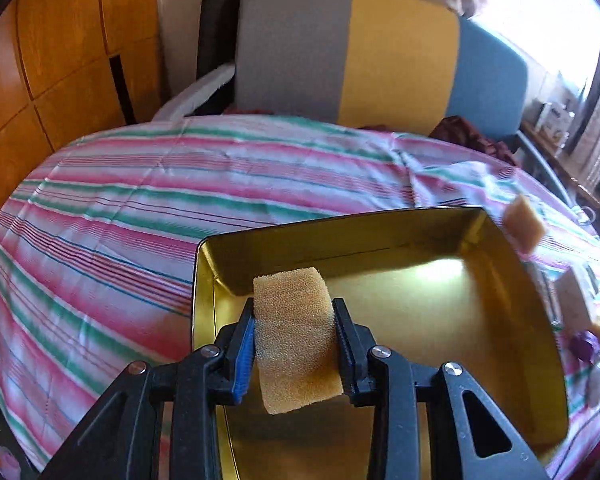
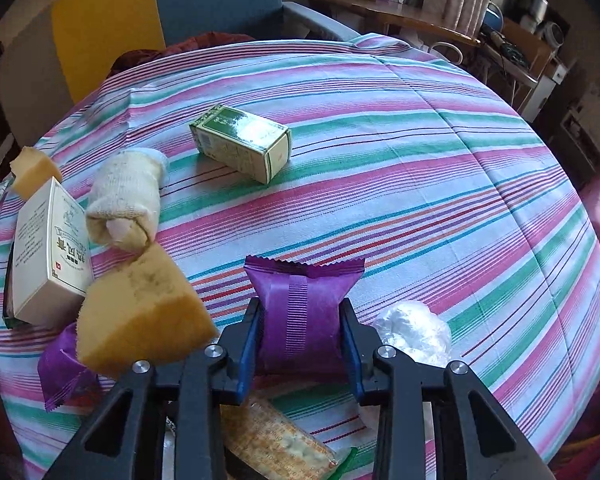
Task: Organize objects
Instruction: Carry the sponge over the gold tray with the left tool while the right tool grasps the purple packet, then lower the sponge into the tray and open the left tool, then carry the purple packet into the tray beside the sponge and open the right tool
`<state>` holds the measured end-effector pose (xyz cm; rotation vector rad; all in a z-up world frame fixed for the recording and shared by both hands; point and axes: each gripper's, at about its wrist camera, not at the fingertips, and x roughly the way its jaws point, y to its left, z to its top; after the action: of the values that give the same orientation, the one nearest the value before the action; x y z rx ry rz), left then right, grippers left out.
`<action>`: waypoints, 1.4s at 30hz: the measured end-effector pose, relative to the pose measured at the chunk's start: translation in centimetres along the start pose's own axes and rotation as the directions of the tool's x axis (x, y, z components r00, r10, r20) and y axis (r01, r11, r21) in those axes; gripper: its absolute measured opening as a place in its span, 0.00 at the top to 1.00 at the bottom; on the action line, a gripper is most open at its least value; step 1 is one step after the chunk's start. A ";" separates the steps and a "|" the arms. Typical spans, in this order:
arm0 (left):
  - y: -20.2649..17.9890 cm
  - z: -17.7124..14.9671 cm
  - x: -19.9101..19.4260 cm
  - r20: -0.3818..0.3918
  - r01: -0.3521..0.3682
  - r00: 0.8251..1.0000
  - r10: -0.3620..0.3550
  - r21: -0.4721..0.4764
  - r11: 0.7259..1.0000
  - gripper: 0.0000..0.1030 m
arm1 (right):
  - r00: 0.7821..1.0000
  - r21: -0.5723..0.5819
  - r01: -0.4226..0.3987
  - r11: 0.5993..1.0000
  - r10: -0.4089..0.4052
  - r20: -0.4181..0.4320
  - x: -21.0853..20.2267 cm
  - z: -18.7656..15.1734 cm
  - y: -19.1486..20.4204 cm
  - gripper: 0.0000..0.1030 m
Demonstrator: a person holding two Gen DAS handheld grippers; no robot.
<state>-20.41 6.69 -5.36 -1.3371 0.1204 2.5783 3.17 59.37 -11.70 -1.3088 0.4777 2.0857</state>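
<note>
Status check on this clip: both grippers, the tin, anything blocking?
Left gripper shut on sponge, over open gold tin. Right gripper shut on purple packet. Tin otherwise looks empty; nothing blocking.

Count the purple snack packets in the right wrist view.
2: one purple packet clamped in the right tongs, another purple packet at left, partly under a yellow sponge. More may be hidden.

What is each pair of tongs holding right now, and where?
Left tongs pinch a yellow sponge across its middle; right tongs squeeze a purple packet by its sides.
</note>
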 end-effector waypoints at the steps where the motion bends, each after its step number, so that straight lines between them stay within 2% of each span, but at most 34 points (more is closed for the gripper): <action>1: 0.2 0.4 0.7 -0.001 -0.021 1.000 0.021 0.002 1.000 0.66 | 1.000 -0.001 0.001 1.000 -0.001 0.000 0.1 0.1 0.1 0.65; 7: 0.6 1.9 3.8 -0.002 -0.106 0.994 0.106 0.034 0.994 0.65 | 1.000 -0.022 0.003 1.000 -0.003 0.005 0.1 0.0 0.3 0.65; 11: 0.9 1.9 4.0 -0.019 -0.100 0.995 0.100 0.021 0.995 0.60 | 1.000 -0.028 0.006 1.000 -0.006 0.008 0.1 0.1 0.3 0.66; 15: 0.8 1.2 2.0 0.015 -0.109 0.994 0.108 0.013 0.994 0.58 | 1.000 -0.029 0.008 1.000 -0.007 0.010 0.1 0.1 0.3 0.66; 19: 0.3 -0.2 -1.9 0.097 -0.121 0.988 0.121 -0.007 0.993 0.58 | 1.000 -0.029 0.014 0.999 -0.014 0.019 -0.1 0.1 0.3 0.67; 21: -0.5 -1.5 -4.6 0.151 -0.103 0.983 0.102 -0.001 0.995 0.58 | 0.999 -0.028 0.015 0.999 -0.014 0.031 -0.3 0.1 0.3 0.67; 25: -2.1 -3.8 -8.6 0.209 -0.070 0.976 0.064 0.020 0.997 0.58 | 0.998 -0.026 0.011 1.000 -0.009 0.058 -0.9 0.2 0.4 0.67; 29: -3.1 -6.1 -11.3 0.217 -0.029 0.976 0.019 0.039 0.999 0.58 | 0.994 -0.017 0.008 1.000 -0.006 0.106 -2.1 0.3 0.4 0.67; 33: -3.3 -7.7 -12.3 0.203 -0.010 0.979 0.004 0.029 1.000 0.58 | 0.984 -0.011 -0.012 1.000 0.014 0.175 -3.8 0.4 0.4 0.67; 42: -1.8 -10.2 -12.4 0.173 -0.002 0.985 0.001 0.005 1.000 0.58 | 0.957 -0.098 -0.059 0.993 0.084 0.279 -8.5 0.0 3.5 0.67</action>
<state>-5.01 4.55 -1.10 -1.1047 0.0976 2.6795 3.48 54.07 -4.19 -1.0290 0.3143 2.3312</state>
